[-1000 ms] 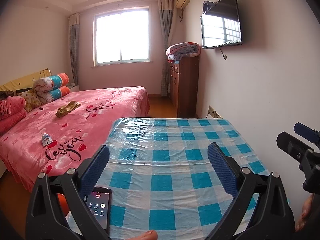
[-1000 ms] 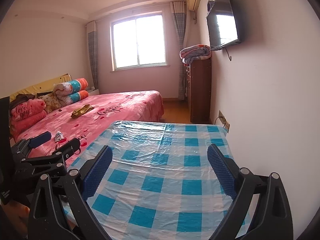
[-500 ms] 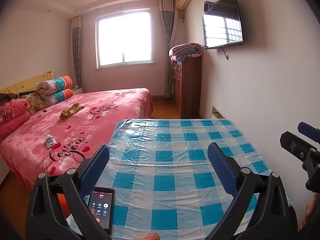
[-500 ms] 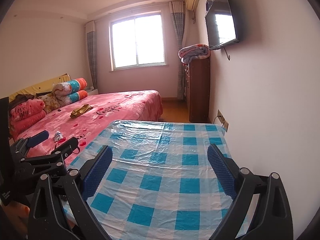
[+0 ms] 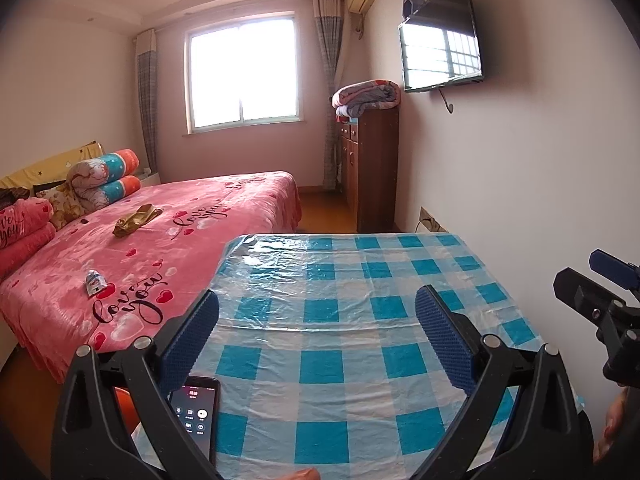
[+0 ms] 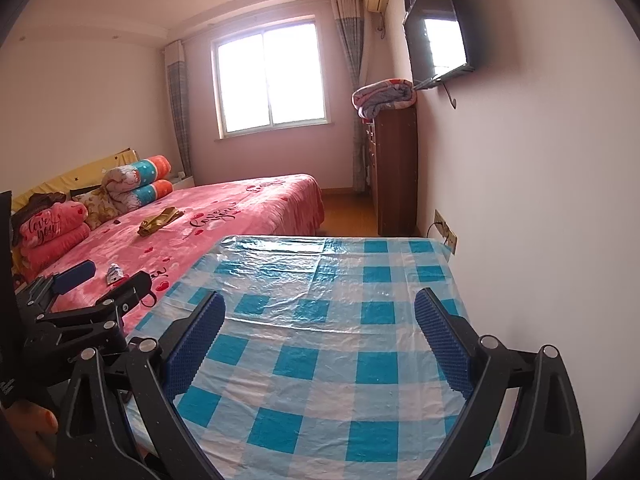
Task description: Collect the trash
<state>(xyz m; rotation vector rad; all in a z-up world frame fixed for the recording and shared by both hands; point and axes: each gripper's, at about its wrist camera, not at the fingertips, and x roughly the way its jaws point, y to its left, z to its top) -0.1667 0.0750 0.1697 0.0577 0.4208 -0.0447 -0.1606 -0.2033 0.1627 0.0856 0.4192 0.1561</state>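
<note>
Both views have slid slightly right since a second ago; nothing is picked up yet. The trash, a small wrapper (image 5: pixel 93 281) and a gold wrapper (image 5: pixel 136 221) farther back, lies on the bed (image 5: pixel 224 208), left of the table (image 5: pixel 320 320). Left gripper (image 5: pixel 316 332) and right gripper (image 6: pixel 320 332) hover over the table, jaws apart and empty, so the step looks like the approach, and next comes a reach left to the bed.

Glossy, wrinkled plastic sheeting (image 5: pixel 360 280) is covering the counter; a plush fleece blanket (image 5: pixel 160 248) is lying matt on the bed.

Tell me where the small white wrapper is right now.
The small white wrapper lies on the pink bedspread, left of the checked table, nearer than the gold wrapper; the right wrist view shows it too.
</note>
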